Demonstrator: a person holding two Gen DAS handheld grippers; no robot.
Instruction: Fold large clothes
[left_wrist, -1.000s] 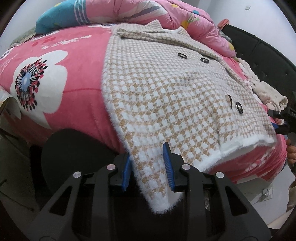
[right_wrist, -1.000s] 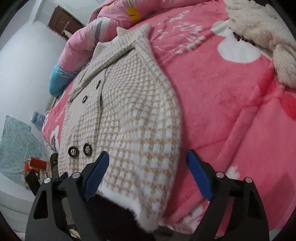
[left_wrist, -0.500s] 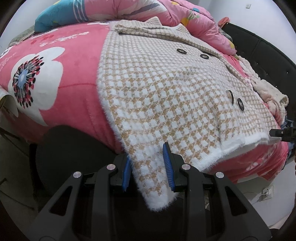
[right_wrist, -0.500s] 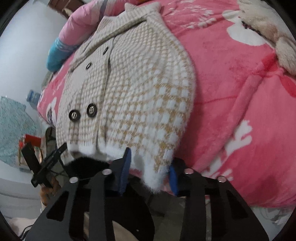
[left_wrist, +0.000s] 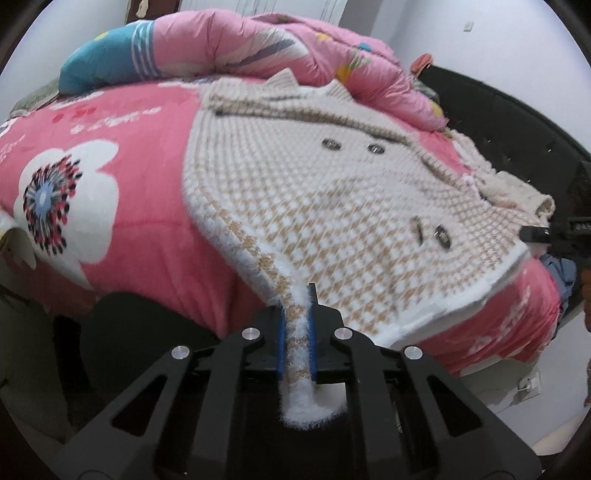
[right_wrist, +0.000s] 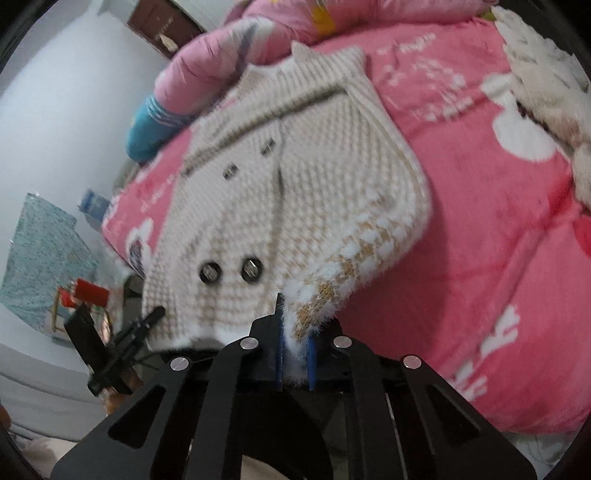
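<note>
While the houndstooth coat (left_wrist: 332, 206) lies front-up across the pink floral blanket (left_wrist: 122, 206) on the bed, I have both of its bottom corners pinched. My left gripper (left_wrist: 295, 332) has its jaws pressed together on the fuzzy white hem at one corner, with a tuft of the cloth poking out behind the blue pads (left_wrist: 281, 343). My right gripper (right_wrist: 295, 350) is clamped the same way on the opposite hem corner, and the beige-and-white cloth rises from its pads up to the body of the coat. The hem between the two grips hangs just over the bed's near edge. Two pairs of dark buttons (left_wrist: 430, 230) show down the front, and the collar points toward the rolled pink quilt (left_wrist: 258, 48) at the far side. A cream fluffy garment (right_wrist: 546, 88) lies on the blanket well apart from the coat. From the right wrist view I see the left gripper low at the left, past the hem; this view is blurred.
</note>
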